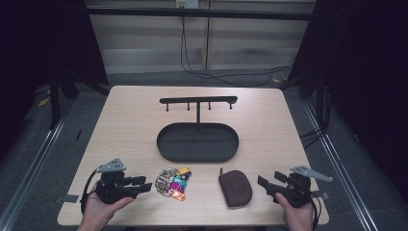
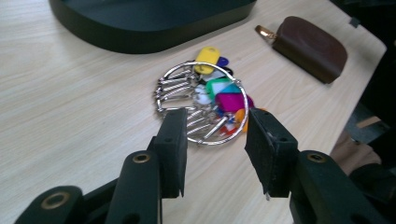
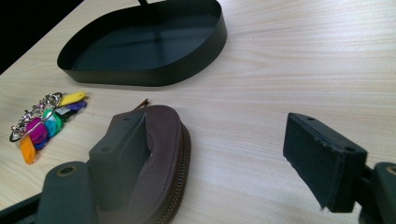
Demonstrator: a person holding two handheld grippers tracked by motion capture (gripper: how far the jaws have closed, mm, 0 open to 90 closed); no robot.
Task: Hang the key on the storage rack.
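Near edge of table (image 1: 130, 110), a person holds two grippers. Left gripper (image 1: 144, 184) lies low, jaws apart, empty, aimed at key ring (image 1: 172, 183) just to its right; ring w/ coloured tags lies flat, touching neither pad. Right gripper (image 1: 263, 184) is spread wide, empty, near brown pouch (image 1: 235, 187). Black tray (image 1: 197, 143) w/ hook rack (image 1: 198, 100) stands farther back, centre. Probably the keys come first: slide left jaws fwd so the metal hoop sits between pads, then pinch the hoop, not loose tags, and lift straight up.
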